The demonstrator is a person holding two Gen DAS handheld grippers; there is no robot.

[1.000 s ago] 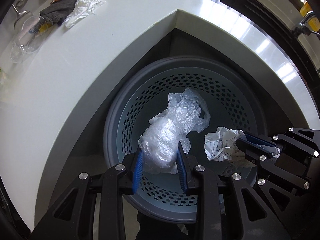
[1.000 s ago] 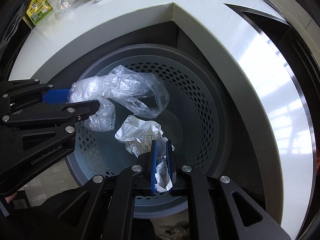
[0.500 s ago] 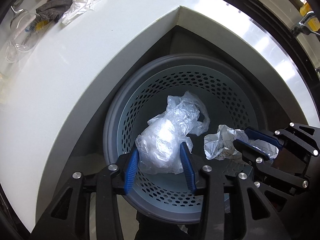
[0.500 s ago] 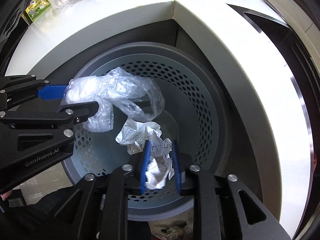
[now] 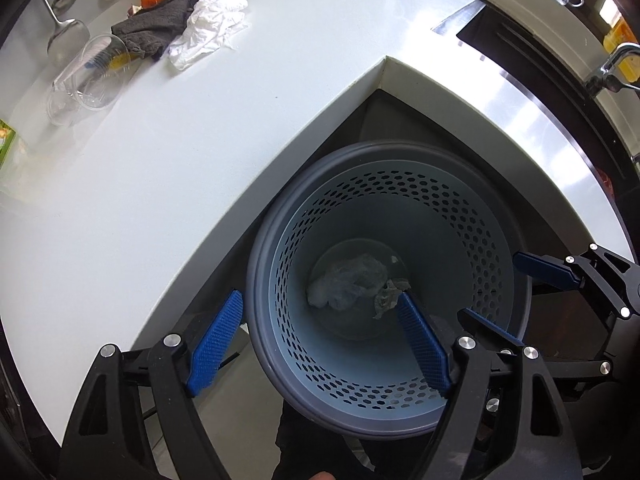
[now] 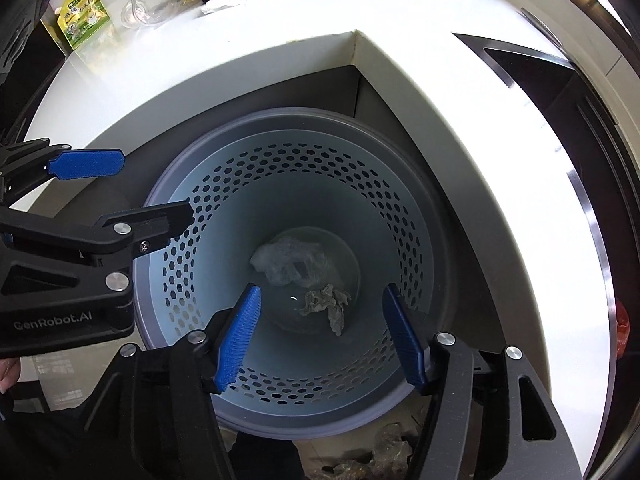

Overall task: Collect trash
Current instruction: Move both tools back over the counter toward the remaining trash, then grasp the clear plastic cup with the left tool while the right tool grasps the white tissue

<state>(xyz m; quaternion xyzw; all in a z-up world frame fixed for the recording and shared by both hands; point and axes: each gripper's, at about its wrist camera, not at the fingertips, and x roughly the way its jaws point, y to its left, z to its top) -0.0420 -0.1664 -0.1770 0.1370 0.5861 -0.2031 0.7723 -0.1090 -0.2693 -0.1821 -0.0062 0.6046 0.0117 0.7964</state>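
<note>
White counter (image 5: 200,160) wraps a corner. Left gripper (image 5: 320,344), marked "GenRobot.AI", and right gripper (image 6: 320,336) have just spread wide, empty; beneath the fingers lie plastic bag (image 6: 292,260) and crumpled paper (image 6: 326,302) in the perforated bin (image 6: 400,220). Beyond: tipped cup (image 5: 88,76), cloths (image 5: 180,32).
</note>
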